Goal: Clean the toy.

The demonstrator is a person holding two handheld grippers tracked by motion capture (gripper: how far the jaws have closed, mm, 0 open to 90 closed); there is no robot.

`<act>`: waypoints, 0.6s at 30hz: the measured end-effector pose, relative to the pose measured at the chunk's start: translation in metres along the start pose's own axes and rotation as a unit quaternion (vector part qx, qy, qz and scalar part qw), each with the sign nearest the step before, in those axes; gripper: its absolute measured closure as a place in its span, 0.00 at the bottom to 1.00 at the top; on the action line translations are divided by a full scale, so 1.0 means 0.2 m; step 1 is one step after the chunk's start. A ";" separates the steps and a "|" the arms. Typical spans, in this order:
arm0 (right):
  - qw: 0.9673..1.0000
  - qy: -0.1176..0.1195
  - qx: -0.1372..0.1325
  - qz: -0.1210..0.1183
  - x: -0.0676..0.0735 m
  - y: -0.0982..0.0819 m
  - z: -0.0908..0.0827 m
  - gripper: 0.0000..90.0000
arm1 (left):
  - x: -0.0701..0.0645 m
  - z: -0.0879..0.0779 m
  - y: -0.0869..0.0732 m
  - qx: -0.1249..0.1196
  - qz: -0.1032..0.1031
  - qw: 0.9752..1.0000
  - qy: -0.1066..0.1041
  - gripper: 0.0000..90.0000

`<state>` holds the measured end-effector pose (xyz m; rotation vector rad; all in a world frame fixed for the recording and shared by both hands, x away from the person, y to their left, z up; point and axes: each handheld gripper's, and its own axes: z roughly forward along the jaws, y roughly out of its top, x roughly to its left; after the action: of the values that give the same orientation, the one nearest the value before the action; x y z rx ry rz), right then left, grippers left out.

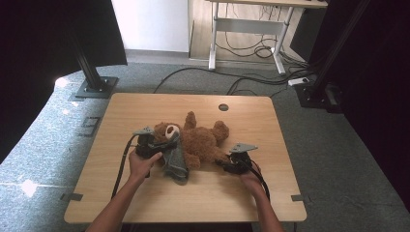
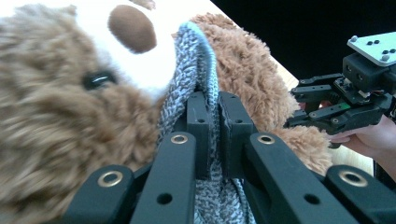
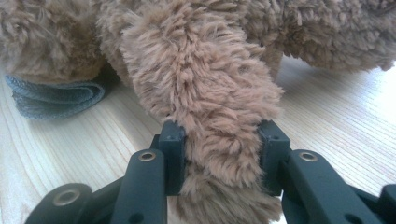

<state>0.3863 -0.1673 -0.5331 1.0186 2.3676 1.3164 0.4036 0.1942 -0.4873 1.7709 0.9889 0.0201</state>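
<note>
At bench (image 1: 145, 203) centre, your left tool (image 2: 214, 116) pinches the grey knit cloth (image 2: 187, 88) at the teddy bear (image 1: 203, 140)'s nine o'clock; your right tool (image 3: 223, 154) clamps its leg (image 3: 205, 88) at four o'clock.

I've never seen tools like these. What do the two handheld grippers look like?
Both the left gripper and the right gripper are black, with two flat hinged jaws joined by brass-ringed pins. A grey three-cornered plate tops each, and a black cable trails back along each bare forearm.

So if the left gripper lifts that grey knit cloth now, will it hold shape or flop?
Likely floppy: the grey knit cloth bends and folds where the left gripper pinches it. Probably light and grippy, given its loose, fuzzy knit. It lies against the teddy bear, so it may drag on the plush.
</note>
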 end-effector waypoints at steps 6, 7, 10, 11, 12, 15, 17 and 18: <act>1.000 0.001 -0.001 -0.006 0.00 0.00 -0.01 0.70 | 0.04 -0.08 -0.02 -0.014 -0.007 1.000 0.005 0.93; 1.000 0.001 -0.002 -0.007 0.00 -0.01 -0.01 0.70 | 0.05 -0.10 -0.02 -0.017 -0.009 1.000 0.006 0.93; 1.000 0.002 -0.002 -0.009 0.00 -0.01 -0.01 0.70 | 0.09 -0.14 -0.03 -0.024 -0.020 0.999 0.013 0.93; 1.000 0.003 -0.002 -0.010 0.00 -0.01 -0.01 0.70 | 0.11 -0.15 -0.03 -0.027 -0.027 0.999 0.016 0.93; 1.000 0.004 -0.002 -0.011 0.00 -0.01 -0.01 0.70 | 0.12 -0.17 -0.03 -0.028 -0.034 0.999 0.018 0.93; 1.000 0.005 -0.003 -0.014 -0.01 -0.01 -0.02 0.70 | 0.17 -0.20 -0.04 -0.034 -0.047 0.998 0.027 0.93; 1.000 0.004 -0.004 -0.012 -0.01 -0.01 -0.01 0.69 | 0.19 -0.23 -0.05 -0.034 -0.050 0.998 0.030 0.93; 1.000 0.004 -0.004 -0.011 0.00 -0.01 -0.01 0.68 | 0.19 -0.23 -0.05 -0.037 -0.052 0.998 0.029 0.93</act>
<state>0.3846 -0.1705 -0.5332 0.9839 2.3696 1.3240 0.4026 0.2547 -0.4917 1.6576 1.1076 0.0406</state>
